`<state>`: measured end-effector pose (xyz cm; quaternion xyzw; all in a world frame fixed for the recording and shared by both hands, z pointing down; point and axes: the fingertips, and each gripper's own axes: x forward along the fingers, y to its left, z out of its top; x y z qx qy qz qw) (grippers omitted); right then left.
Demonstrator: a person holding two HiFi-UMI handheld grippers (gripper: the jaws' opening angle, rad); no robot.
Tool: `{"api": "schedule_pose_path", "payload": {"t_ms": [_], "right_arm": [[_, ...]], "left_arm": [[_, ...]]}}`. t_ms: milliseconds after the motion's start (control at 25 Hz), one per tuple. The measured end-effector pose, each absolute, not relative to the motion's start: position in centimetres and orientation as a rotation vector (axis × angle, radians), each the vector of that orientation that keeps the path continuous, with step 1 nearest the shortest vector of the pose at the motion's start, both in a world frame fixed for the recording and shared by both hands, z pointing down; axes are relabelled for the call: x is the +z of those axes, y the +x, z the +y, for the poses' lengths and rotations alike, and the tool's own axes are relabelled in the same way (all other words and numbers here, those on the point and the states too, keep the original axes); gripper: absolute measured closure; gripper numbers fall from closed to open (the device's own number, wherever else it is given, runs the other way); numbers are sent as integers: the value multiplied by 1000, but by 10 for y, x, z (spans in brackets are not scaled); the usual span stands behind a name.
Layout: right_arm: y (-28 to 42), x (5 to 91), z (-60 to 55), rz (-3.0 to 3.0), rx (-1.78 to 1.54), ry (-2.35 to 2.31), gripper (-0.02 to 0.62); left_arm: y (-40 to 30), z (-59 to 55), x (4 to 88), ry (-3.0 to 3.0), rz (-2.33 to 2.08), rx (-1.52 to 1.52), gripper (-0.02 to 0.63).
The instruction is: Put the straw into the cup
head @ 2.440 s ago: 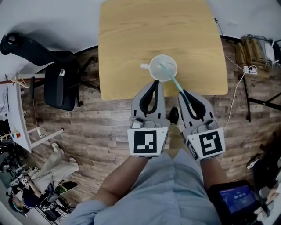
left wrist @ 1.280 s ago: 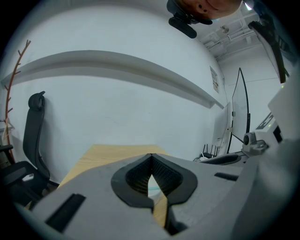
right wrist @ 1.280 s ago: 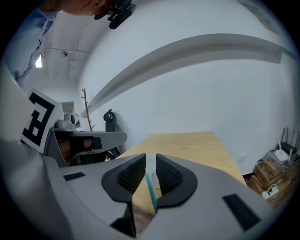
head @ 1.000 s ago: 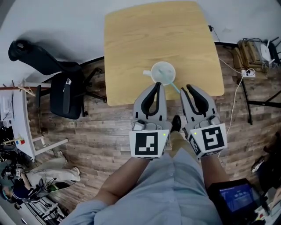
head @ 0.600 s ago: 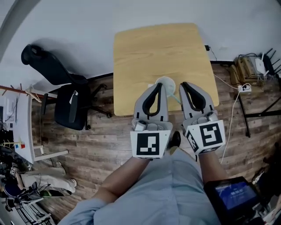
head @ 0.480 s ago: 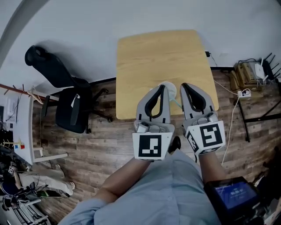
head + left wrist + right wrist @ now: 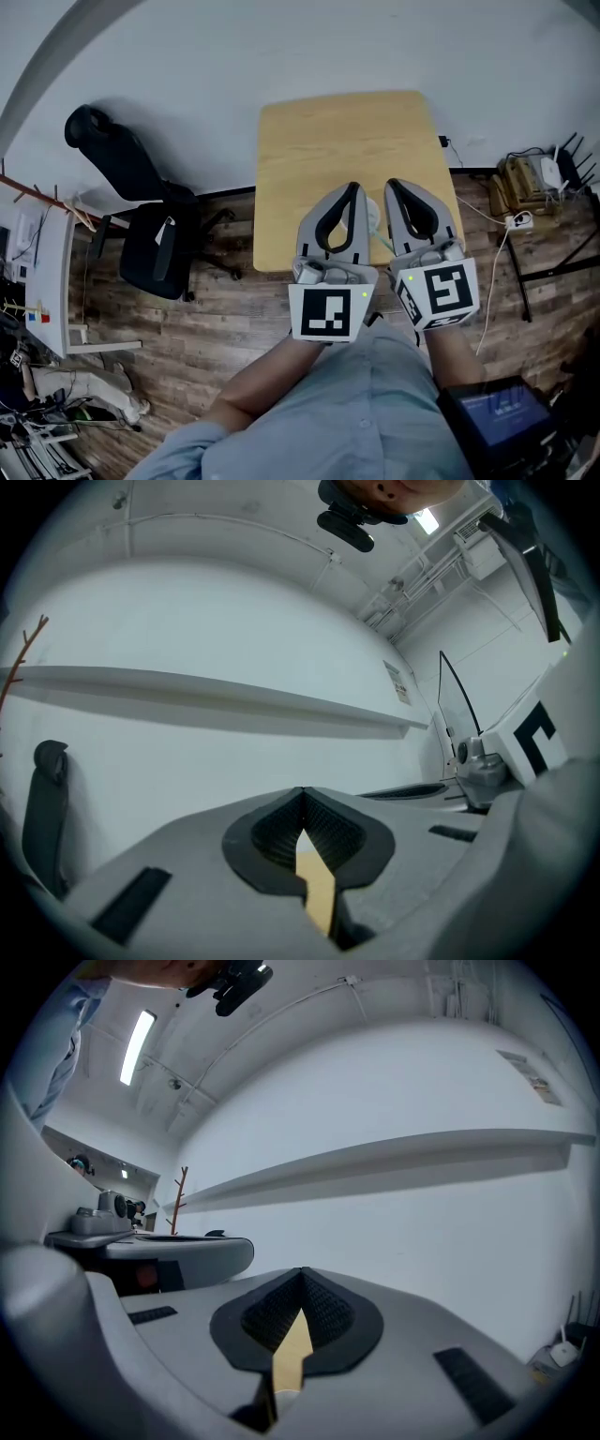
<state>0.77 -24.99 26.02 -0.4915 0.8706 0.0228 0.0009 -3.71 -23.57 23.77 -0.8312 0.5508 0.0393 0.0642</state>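
Note:
On the light wooden table [image 7: 337,141], the white cup [image 7: 374,218] shows only as a sliver between my two grippers. A short piece of the teal straw [image 7: 384,246] pokes out below it, toward the table's near edge. My left gripper [image 7: 352,189] and right gripper [image 7: 391,186] are held side by side, high above the cup, and hide most of it. In the left gripper view the left gripper [image 7: 302,796] is shut with nothing in it. The right gripper [image 7: 301,1275] is shut and empty too. Only a strip of table wood shows through each jaw gap.
A black office chair [image 7: 150,239] stands left of the table on the wood floor. Cables and a power strip [image 7: 525,187] lie at the right. A white desk edge [image 7: 42,281] is at far left, and a dark screen [image 7: 502,412] at bottom right. A white wall runs behind the table.
The right gripper no longer holds the straw, which now rests in the cup. Both grippers have risen toward the head camera and cover the cup, and the table looks farther off.

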Motion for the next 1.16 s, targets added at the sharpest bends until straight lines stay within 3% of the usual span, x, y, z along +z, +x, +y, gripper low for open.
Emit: {"api": "schedule_pose_path", "payload": {"t_ms": [1160], "right_arm": [[8, 262, -262, 2729, 72, -1554, 597]], "left_arm": [[-35, -249, 245, -2527, 1650, 99, 614]]}}
